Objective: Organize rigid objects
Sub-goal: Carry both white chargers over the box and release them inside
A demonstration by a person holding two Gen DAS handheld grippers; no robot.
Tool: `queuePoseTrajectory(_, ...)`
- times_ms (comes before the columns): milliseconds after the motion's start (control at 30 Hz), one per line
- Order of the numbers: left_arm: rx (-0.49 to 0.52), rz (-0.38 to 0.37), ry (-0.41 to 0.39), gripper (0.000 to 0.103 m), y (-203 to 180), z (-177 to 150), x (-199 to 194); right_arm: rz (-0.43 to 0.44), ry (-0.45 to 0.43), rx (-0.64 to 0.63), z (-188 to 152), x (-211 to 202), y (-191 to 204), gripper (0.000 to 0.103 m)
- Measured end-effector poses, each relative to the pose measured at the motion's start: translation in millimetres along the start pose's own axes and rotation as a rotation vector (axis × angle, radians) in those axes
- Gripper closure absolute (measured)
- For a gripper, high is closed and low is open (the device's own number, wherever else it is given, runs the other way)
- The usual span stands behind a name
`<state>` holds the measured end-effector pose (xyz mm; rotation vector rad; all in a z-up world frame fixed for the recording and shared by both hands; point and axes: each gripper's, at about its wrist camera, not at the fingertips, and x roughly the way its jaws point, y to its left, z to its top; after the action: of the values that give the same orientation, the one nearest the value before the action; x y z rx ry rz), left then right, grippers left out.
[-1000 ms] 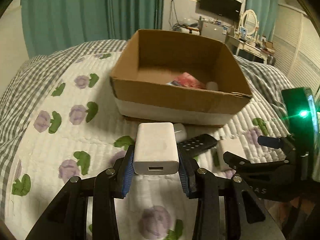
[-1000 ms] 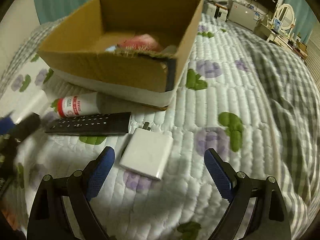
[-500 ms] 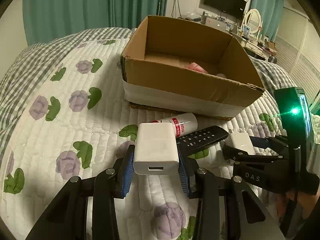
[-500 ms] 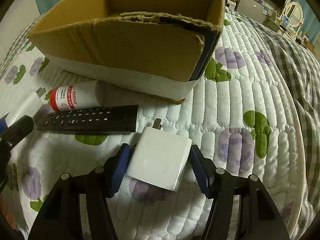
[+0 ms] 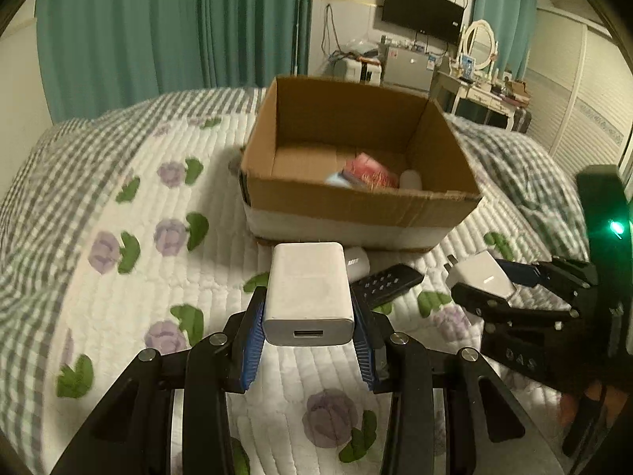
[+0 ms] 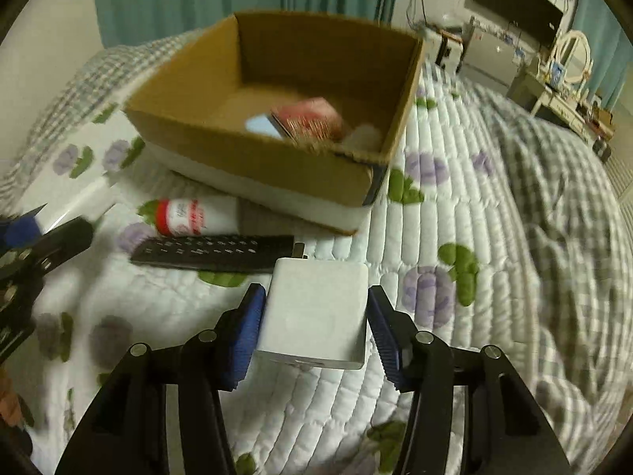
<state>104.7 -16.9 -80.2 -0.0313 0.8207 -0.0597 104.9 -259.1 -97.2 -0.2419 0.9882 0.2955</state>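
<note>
My left gripper [image 5: 307, 299] is shut on a white USB charger [image 5: 306, 273], held above the flowered quilt in front of the cardboard box [image 5: 356, 213]. In the right wrist view, my right gripper [image 6: 316, 297] has its jaws closing on a square white plug adapter [image 6: 316, 316]; the blue pads press its sides and it hangs clear of the quilt. The left wrist view shows that same adapter [image 5: 478, 273] in the right gripper at the right. A black remote [image 6: 213, 253] and a red-and-white tube [image 6: 194, 215] lie on the quilt just before the box [image 6: 245, 154].
Inside the box lie a red packet [image 6: 308, 118], a pale blue item and something white. The bed's checked blanket [image 6: 554, 198] spreads to the right. Teal curtains, a wall television and a dressing table [image 5: 478, 91] stand beyond the bed.
The right gripper's jaws came in around the square adapter, gripped it and lifted it off the quilt. Both grippers rose, so the inside of the box shows again.
</note>
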Motion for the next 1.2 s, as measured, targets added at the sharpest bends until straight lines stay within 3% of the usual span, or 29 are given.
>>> queuePoseTrajectory(200, 0.036, -0.019, -0.073, 0.063, -6.0, 32.9, -21.8, 0.015, -0.151, -0.017, 22.5, -67.6, 6.4, 0.051)
queuePoseTrajectory(333, 0.071, -0.018, -0.113, 0.063, -9.3, 64.8, -22.1, 0.027, -0.261, -0.019, 61.1, -108.0, 2.0, 0.051)
queuePoseTrajectory(433, 0.099, 0.012, -0.139, 0.063, -10.5, 89.0, -10.3, 0.022, -0.307, -0.013, 90.2, -113.1, -1.7, 0.051)
queuePoseTrajectory(667, 0.168, 0.021, -0.084, 0.063, -16.0, 125.1, 59.1, 0.017, -0.297, 0.018, 142.6, -67.1, -24.0, 0.051)
queuePoseTrajectory(833, 0.205, -0.001, -0.042, 0.063, -20.9, 125.1, 103.1, 0.048, -0.256, 0.041, 147.4, -20.4, -36.2, 0.051)
queuePoseTrajectory(1000, 0.196, 0.006, -0.043, 0.059, -19.7, 125.6, 116.8, 0.076, -0.236, 0.047, 146.7, 10.9, -40.2, 0.052)
queuePoseTrajectory(1200, 0.156, -0.005, -0.097, 0.051, -8.4, 140.4, 106.6, 0.067, -0.213, 0.054, 164.5, 40.4, -42.5, 0.052)
